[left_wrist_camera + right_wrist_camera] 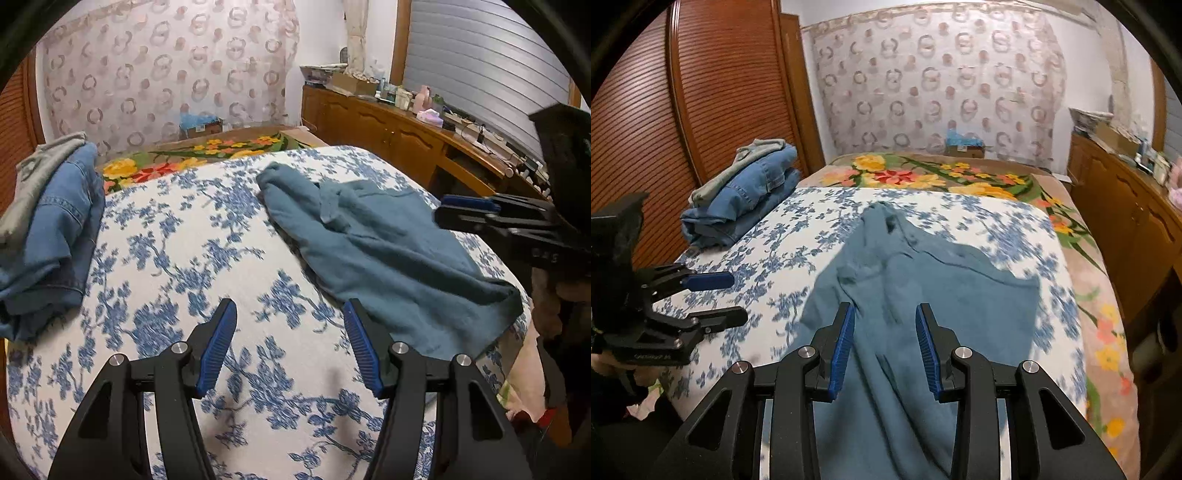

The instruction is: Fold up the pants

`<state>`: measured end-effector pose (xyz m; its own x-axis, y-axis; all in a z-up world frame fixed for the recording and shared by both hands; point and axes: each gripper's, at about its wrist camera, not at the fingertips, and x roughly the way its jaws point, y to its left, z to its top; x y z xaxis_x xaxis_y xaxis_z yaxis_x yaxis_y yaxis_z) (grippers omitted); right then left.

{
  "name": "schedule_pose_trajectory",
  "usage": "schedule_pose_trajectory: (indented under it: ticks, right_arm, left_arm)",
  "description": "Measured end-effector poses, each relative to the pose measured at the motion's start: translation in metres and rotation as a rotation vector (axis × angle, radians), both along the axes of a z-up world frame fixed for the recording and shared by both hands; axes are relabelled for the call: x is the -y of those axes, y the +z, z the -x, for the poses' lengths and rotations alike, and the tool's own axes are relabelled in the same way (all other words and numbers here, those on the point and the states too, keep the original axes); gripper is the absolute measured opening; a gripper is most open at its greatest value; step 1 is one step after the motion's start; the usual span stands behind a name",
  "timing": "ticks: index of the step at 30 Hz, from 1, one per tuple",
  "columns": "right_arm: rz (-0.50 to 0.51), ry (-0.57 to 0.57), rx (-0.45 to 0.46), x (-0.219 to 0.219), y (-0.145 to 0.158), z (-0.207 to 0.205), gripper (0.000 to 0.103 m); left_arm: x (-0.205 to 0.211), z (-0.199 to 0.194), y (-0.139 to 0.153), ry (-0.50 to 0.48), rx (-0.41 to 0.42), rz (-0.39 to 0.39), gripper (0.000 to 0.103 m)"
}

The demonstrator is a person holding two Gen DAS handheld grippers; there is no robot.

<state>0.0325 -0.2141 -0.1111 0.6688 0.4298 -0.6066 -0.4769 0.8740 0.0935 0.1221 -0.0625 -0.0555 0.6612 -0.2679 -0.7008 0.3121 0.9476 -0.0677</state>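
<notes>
Both pairs of blue-padded fingers stand spread with nothing between them — the left gripper [290, 325] hovers over bare floral bedspread [184, 266] just beside the teal pants [388, 251], and the right gripper [885, 328] hangs directly above the cloth. The pants lie rumpled and unfolded across the bed, so by my judgement folding has barely begun and the smoothing and every fold are left. A stack of folded denim [746, 195] sits well apart at the far corner.

Left gripper [290, 314] gapes above floral bedspread [192, 258], holding nothing. Teal pants [388, 254] lie rumpled right of it. Folded denim pile [55, 229] far left.
</notes>
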Motion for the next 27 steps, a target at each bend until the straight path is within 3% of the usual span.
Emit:
schedule_pose_trajectory:
  ticks: [11, 16, 19, 23, 27]
  right_arm:
    - [0.081, 0.067, -0.054, -0.057, -0.026, -0.059, 0.035]
    - [0.071, 0.07, -0.103, -0.067, -0.033, -0.079, 0.03]
    - [0.077, 0.074, -0.112, -0.071, -0.035, -0.084, 0.022]
    - [0.073, 0.1, -0.119, -0.073, -0.035, -0.086, 0.005]
    - [0.047, 0.104, -0.082, -0.061, -0.023, -0.077, 0.003]
  left_arm:
    - [-0.011, -0.004, -0.001, 0.021, 0.003, 0.005, 0.061]
    - [-0.015, -0.004, -0.003, 0.029, 0.001, 0.011, 0.061]
    - [-0.015, -0.004, -0.005, 0.03, -0.005, 0.013, 0.061]
    - [-0.013, -0.004, -0.008, 0.026, -0.011, 0.015, 0.061]
    - [-0.012, -0.003, -0.008, 0.021, -0.012, 0.011, 0.061]
